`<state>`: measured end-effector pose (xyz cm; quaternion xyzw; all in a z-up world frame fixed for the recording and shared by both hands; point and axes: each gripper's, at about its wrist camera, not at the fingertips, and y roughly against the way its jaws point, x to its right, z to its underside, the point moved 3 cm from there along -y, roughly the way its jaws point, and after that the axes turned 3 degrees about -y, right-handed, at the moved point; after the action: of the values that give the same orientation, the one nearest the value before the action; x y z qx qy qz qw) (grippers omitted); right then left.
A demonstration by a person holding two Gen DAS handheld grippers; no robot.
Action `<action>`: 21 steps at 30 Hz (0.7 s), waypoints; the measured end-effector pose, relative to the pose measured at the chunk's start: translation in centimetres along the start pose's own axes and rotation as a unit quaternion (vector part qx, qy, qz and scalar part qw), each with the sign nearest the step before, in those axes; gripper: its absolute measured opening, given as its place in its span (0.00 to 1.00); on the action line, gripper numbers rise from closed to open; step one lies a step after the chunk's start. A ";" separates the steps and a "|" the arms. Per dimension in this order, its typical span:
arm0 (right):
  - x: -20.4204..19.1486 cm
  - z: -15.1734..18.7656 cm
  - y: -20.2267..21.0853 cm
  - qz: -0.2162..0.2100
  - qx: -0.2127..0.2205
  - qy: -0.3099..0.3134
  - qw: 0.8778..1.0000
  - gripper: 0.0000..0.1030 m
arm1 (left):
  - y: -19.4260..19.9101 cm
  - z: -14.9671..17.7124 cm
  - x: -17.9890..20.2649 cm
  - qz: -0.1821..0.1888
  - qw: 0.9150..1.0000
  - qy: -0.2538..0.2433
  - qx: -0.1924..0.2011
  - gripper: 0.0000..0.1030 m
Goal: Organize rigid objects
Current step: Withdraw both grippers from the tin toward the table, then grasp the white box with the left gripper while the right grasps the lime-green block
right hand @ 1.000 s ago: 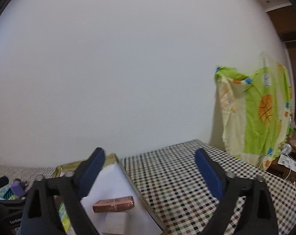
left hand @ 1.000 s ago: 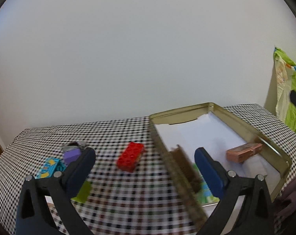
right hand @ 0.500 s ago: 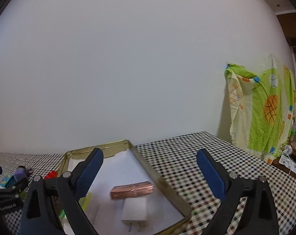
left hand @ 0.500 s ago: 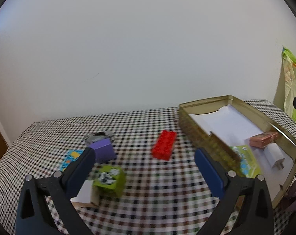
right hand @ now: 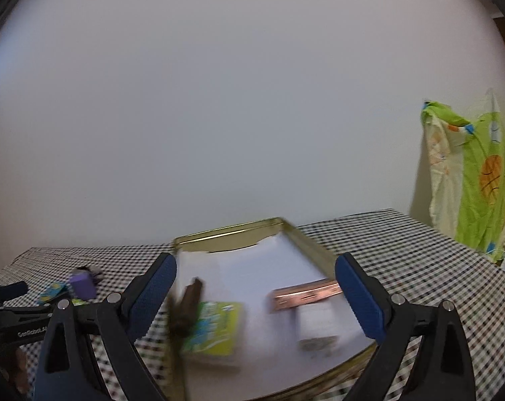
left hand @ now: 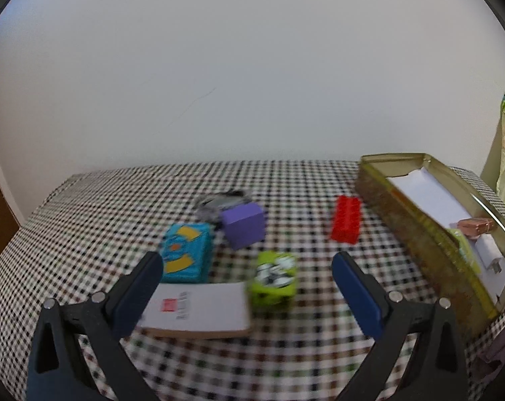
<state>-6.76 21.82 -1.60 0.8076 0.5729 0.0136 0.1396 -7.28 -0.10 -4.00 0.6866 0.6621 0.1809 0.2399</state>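
My left gripper (left hand: pixel 245 264) is open above the checkered table, with a green cube (left hand: pixel 274 277) and a white notepad (left hand: pixel 199 309) between its fingers' line of sight. Farther off lie a blue patterned box (left hand: pixel 185 255), a purple cube (left hand: pixel 243 224) and a red brick (left hand: pixel 346 219). The gold tin (left hand: pixel 386 197) stands at the right. My right gripper (right hand: pixel 256 274) is open over that tin (right hand: pixel 232 230), which holds a copper bar (right hand: pixel 304 295), a white charger (right hand: pixel 317 325) and a green card (right hand: pixel 214 329) on white paper.
A grey-black item (left hand: pixel 219 202) lies behind the purple cube. A green patterned cloth (right hand: pixel 476 173) hangs at the far right past the table edge. The left gripper's black frame (right hand: pixel 8 310) shows at the left of the right wrist view. A plain wall is behind.
The left gripper has swung left, away from the tin, toward the loose objects. The right gripper has swung left and lower over the tin. Both stayed open.
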 end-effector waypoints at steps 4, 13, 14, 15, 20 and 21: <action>-2.2 0.4 0.4 -0.031 -0.009 0.001 0.999 0.95 | -1.3 0.5 -2.4 0.019 0.999 0.026 -0.031 0.99; -7.0 1.5 0.3 -0.098 -0.051 -0.006 0.994 0.95 | -3.5 1.8 -4.6 0.023 0.993 0.061 -0.102 0.94; -7.4 1.7 0.3 -0.103 -0.054 -0.004 0.993 0.95 | -3.5 1.9 -4.5 0.023 0.993 0.060 -0.101 0.94; -7.9 1.8 0.3 -0.109 -0.059 -0.002 0.992 0.95 | -3.5 1.9 -4.4 0.022 0.993 0.057 -0.101 0.94; -9.3 2.4 0.2 -0.131 -0.080 0.008 0.988 0.95 | -3.7 1.8 -4.2 0.023 0.993 0.048 -0.106 0.97; -9.4 2.5 0.2 -0.134 -0.082 0.009 0.988 0.95 | -3.8 1.8 -4.1 0.023 0.993 0.046 -0.107 0.97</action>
<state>-9.36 12.48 -2.64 0.7093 0.6738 0.0491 0.2011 -9.63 -4.34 -7.37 0.6630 0.6332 0.2875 0.2772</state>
